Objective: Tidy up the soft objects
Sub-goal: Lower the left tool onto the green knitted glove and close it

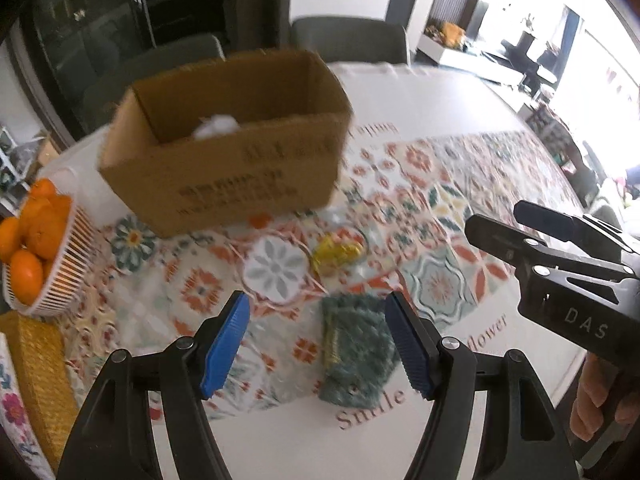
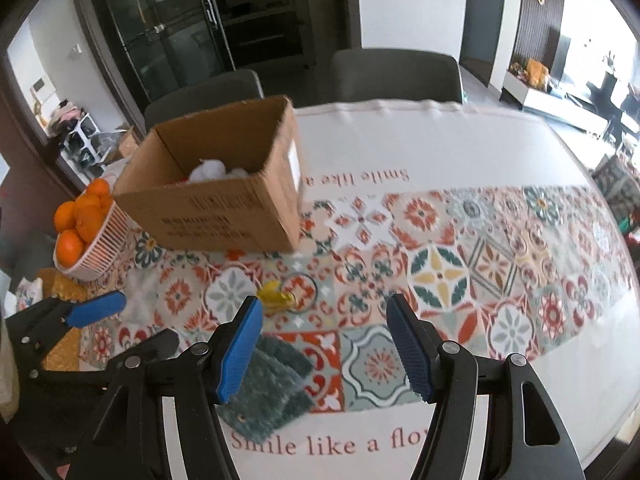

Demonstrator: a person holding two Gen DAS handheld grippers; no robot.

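A teal fuzzy cloth (image 1: 356, 356) lies folded on the patterned tablecloth; it also shows in the right wrist view (image 2: 272, 384). A small yellow soft object (image 1: 338, 256) lies beyond it, also seen from the right (image 2: 274, 298). An open cardboard box (image 1: 224, 160) stands behind with something white (image 1: 216, 126) inside; the box also shows in the right wrist view (image 2: 216, 184). My left gripper (image 1: 318, 340) is open above the table, the cloth by its right finger. My right gripper (image 2: 324, 344) is open and empty, to the right of the cloth.
A white basket of oranges (image 1: 36, 248) stands at the left, also visible in the right wrist view (image 2: 86, 236). A yellow woven mat (image 1: 40, 368) lies at the left edge. Grey chairs (image 2: 396, 76) stand behind the table. The right gripper's body (image 1: 568, 276) is close at the right.
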